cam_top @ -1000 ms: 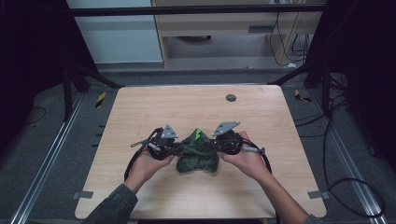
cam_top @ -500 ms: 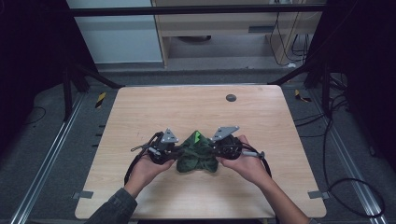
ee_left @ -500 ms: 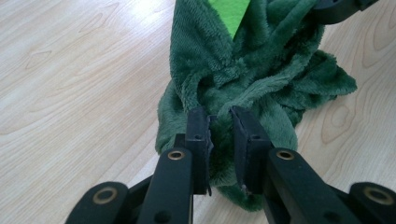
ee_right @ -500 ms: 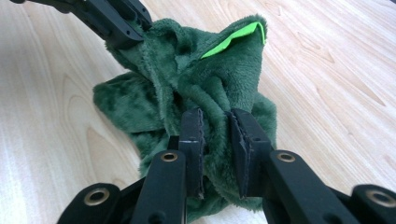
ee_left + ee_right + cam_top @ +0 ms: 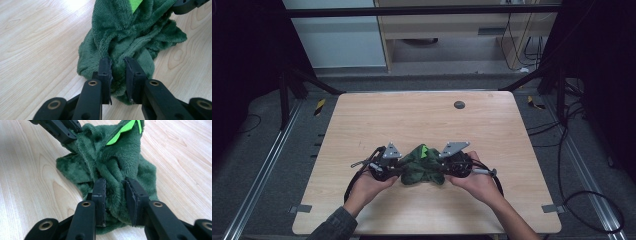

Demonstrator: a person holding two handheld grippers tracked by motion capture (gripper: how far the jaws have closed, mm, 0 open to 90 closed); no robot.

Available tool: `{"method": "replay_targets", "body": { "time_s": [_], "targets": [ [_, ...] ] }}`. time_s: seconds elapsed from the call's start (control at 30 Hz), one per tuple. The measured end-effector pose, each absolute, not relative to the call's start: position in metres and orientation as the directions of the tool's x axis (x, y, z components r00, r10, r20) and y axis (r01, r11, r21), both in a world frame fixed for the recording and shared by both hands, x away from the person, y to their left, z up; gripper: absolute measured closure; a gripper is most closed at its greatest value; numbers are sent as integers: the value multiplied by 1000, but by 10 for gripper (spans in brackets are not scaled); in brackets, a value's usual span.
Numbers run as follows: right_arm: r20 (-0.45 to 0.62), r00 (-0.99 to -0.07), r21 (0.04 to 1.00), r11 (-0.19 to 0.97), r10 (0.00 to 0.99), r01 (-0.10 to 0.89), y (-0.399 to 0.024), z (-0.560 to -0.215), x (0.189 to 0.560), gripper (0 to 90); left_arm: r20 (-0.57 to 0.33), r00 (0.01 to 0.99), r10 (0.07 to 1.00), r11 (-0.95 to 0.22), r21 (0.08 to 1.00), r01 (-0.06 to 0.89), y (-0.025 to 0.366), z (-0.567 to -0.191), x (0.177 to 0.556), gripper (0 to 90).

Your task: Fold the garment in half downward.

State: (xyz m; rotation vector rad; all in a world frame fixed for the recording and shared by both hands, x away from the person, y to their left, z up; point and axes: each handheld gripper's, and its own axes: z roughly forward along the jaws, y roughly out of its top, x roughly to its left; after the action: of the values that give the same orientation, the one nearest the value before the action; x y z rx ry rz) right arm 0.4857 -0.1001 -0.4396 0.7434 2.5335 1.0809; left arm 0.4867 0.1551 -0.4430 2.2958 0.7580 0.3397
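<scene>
The green cloth lay bunched on the table, near its front edge, between both grippers. The left gripper pinched one fold; the right gripper, whose jaws had just been easing apart, still had a fold pressed between its pads. If that grip loosened further, the cloth would likely slip and slump unevenly. A small dark disc sat far behind the cloth, blocking nothing.

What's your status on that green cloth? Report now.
Left gripper and right gripper each pinch a fold of the bunched green fleece cloth; right jaws have just been opening. Cloth rests on the table. Nothing in the way.
</scene>
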Motion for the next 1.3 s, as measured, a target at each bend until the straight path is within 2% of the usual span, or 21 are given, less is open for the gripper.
{"method": "replay_targets", "body": {
  "time_s": [0.4,1.3],
  "targets": [
    [-48,-825,733,580,564,354,-102,-443,477,639,29,796,604,-593,685,424,157,-447,480,746],
    [-45,-835,739,581,548,341,-103,-444,460,624,33,796,604,-583,699,414,163,-447,466,714]
  ]
}}
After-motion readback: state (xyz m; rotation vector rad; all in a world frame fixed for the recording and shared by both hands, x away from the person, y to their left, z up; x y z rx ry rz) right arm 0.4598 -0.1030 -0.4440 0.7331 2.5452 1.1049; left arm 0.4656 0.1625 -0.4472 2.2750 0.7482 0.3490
